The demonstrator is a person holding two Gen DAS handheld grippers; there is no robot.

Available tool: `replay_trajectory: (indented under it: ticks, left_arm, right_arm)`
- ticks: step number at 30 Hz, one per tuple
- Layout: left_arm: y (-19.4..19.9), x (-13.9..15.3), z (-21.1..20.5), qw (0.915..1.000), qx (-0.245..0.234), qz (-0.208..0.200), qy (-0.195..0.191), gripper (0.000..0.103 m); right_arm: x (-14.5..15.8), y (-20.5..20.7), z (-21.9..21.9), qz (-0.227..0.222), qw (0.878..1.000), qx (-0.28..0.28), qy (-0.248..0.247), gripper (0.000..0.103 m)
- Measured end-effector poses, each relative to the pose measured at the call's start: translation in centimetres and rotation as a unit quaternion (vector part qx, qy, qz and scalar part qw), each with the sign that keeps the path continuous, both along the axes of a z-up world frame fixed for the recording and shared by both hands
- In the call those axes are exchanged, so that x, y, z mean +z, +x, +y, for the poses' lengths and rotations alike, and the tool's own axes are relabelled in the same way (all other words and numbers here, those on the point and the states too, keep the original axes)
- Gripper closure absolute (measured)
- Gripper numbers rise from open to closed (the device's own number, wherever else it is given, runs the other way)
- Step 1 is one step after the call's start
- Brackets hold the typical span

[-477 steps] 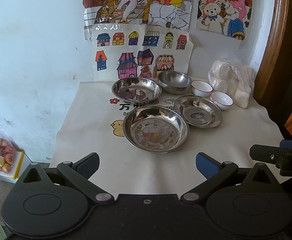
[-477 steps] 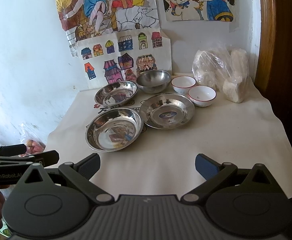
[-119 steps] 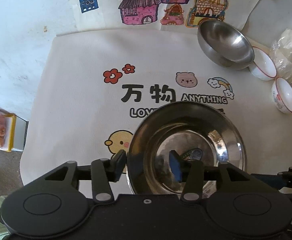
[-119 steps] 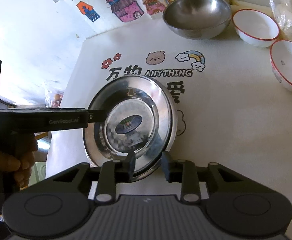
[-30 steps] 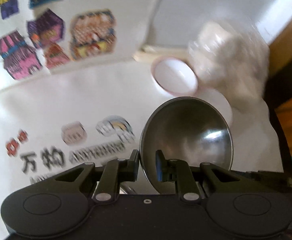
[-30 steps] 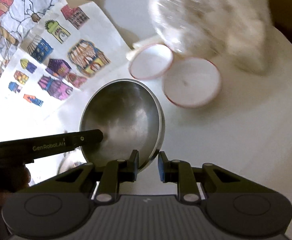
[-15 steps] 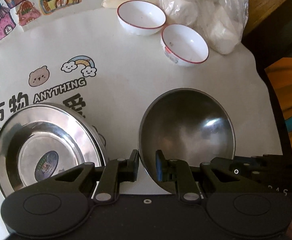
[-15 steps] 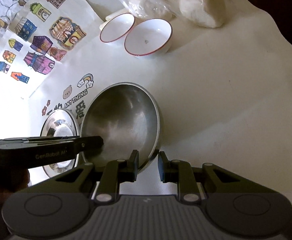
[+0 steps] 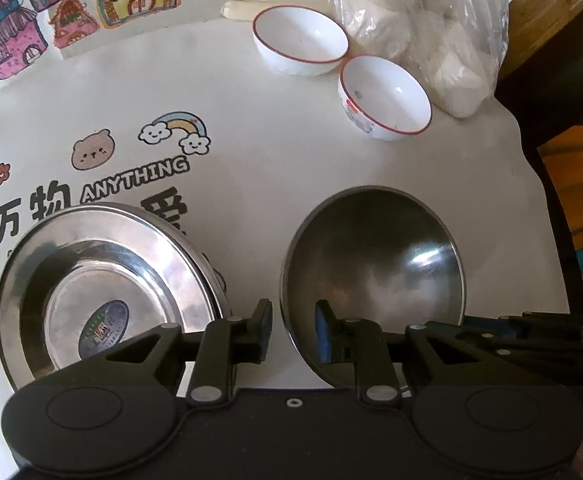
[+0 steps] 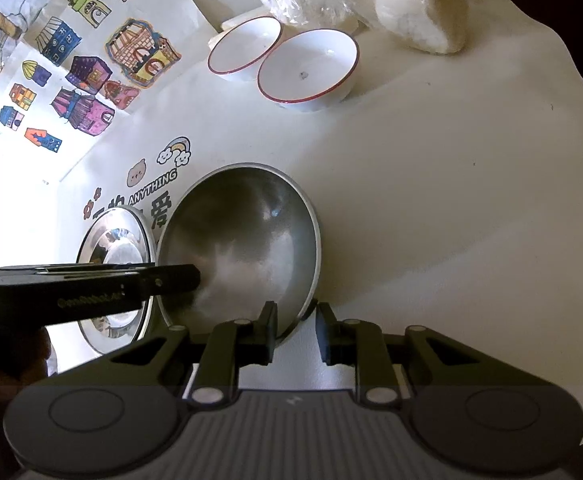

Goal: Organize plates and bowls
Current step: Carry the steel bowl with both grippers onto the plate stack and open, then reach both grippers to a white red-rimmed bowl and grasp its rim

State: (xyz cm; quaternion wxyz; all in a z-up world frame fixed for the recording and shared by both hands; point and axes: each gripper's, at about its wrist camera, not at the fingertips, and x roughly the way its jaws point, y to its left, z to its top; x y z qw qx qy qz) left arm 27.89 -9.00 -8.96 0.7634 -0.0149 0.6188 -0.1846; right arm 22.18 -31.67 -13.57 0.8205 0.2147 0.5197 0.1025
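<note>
A steel bowl [image 9: 371,276] sits on the printed cloth just right of the stacked steel plates [image 9: 103,300]. My left gripper [image 9: 293,328] straddles the bowl's left rim. Its jaws are opening, and a small gap shows on each side of the rim. In the right wrist view the same steel bowl [image 10: 243,240] has its near right rim between the fingers of my right gripper [image 10: 295,330], which is shut on it. The left gripper [image 10: 187,278] reaches in from the left as a black bar over the bowl, with the plates [image 10: 111,248] behind it.
Two white bowls with red rims [image 9: 301,44] [image 9: 385,98] stand at the back right, beside a clear bag of white lumps [image 9: 423,20]. Coloured house drawings [image 9: 11,44] lean on the wall. The cloth's right edge [image 9: 547,208] drops off close to the steel bowl.
Both grippers have carried the steel bowl from the back of the table down to the cloth beside the plates. The left jaws have since widened a little around the rim.
</note>
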Motion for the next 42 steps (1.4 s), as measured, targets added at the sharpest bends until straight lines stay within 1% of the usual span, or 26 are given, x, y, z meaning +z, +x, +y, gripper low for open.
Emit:
replay_trajectory:
  ticks: [4,5,8,9,10,12,13,14,15,16,17,20,22,24,27,29,31,34,37,42]
  left_arm:
    - [0.1,0.8,0.2,0.9999,0.007,-0.011,0.0,0.068]
    - [0.2,1.0,0.3,0.9998,0.01,-0.014,0.001,0.067]
    - [0.4,1.8,0.5,0.9994,0.018,-0.028,-0.001,0.058]
    - [0.5,2.1,0.6,0.9992,0.022,-0.033,-0.002,0.051]
    - [0.6,2.3,0.7,0.9989,0.026,-0.038,-0.003,0.043]
    - [1.1,2.7,0.8,0.9982,0.038,-0.045,-0.005,0.032]
    - [1.2,2.8,0.7,0.9978,0.044,-0.049,-0.006,0.027]
    - [1.4,2.9,0.7,0.9974,0.048,-0.052,-0.008,0.025]
    - [1.7,3.0,0.6,0.9971,0.053,-0.054,-0.009,0.017]
    - [2.1,3.0,0.5,0.9967,0.057,-0.056,-0.01,0.011]
    - [2.4,3.0,0.4,0.9964,0.062,-0.058,-0.01,0.009]
    - [3.4,2.8,-0.1,0.9955,0.073,-0.06,-0.008,0.001]
    - [4.2,2.6,-0.5,0.995,0.08,-0.059,-0.009,0.001]
    - [5.1,2.2,-0.8,0.9948,0.087,-0.048,-0.022,0.001]
    - [6.4,1.2,-1.4,0.9932,0.107,-0.027,-0.037,0.001]
    - [7.2,0.5,-2.0,0.9928,0.111,-0.017,-0.042,0.001]
    - [7.8,0.0,-2.7,0.9929,0.113,-0.014,-0.035,0.001]
    - [8.6,-0.8,-3.8,0.9931,0.113,-0.02,-0.025,0.001]
    - [9.3,-1.4,-4.9,0.993,0.114,-0.026,-0.013,0.001]
    - [10.6,-2.4,-6.0,0.9929,0.117,-0.022,0.009,0.001]
  right_arm:
    - [0.3,-0.1,-0.2,-0.007,1.0,-0.001,-0.004,0.073]
    - [0.4,-0.2,-0.3,-0.009,1.0,-0.001,-0.005,0.072]
    - [0.7,-0.3,-0.6,-0.016,1.0,-0.003,-0.01,0.068]
    - [0.9,-0.4,-0.8,-0.019,1.0,-0.005,-0.011,0.067]
    - [1.1,-0.5,-1.0,-0.024,1.0,-0.008,-0.013,0.066]
    - [1.5,-0.7,-1.6,-0.036,0.999,-0.021,-0.015,0.054]
    - [1.6,-0.7,-1.7,-0.041,0.999,-0.025,-0.017,0.046]
    - [1.8,-0.7,-2.0,-0.046,0.998,-0.029,-0.017,0.042]
    - [1.9,-0.7,-2.4,-0.049,0.998,-0.033,-0.017,0.039]
    - [2.0,-0.7,-2.7,-0.054,0.998,-0.038,-0.017,0.032]
    - [2.2,-0.6,-3.0,-0.059,0.997,-0.042,-0.017,0.026]
    - [2.5,-0.3,-3.9,-0.072,0.996,-0.049,-0.021,0.016]
    - [2.6,0.0,-4.3,-0.079,0.995,-0.055,-0.023,0.006]
    - [2.6,0.3,-4.9,-0.083,0.994,-0.065,-0.022,0.0]
    - [2.7,0.9,-6.0,-0.083,0.993,-0.08,-0.018,0.0]
    - [2.6,1.5,-6.7,-0.081,0.993,-0.089,-0.018,0.0]
    - [2.5,2.1,-7.5,-0.079,0.992,-0.093,-0.019,0.0]
    - [2.5,3.0,-8.1,-0.08,0.992,-0.095,-0.021,0.0]
    - [2.3,4.1,-8.4,-0.082,0.992,-0.092,-0.027,0.0]
    - [2.1,6.0,-8.5,-0.085,0.992,-0.09,-0.034,0.0]
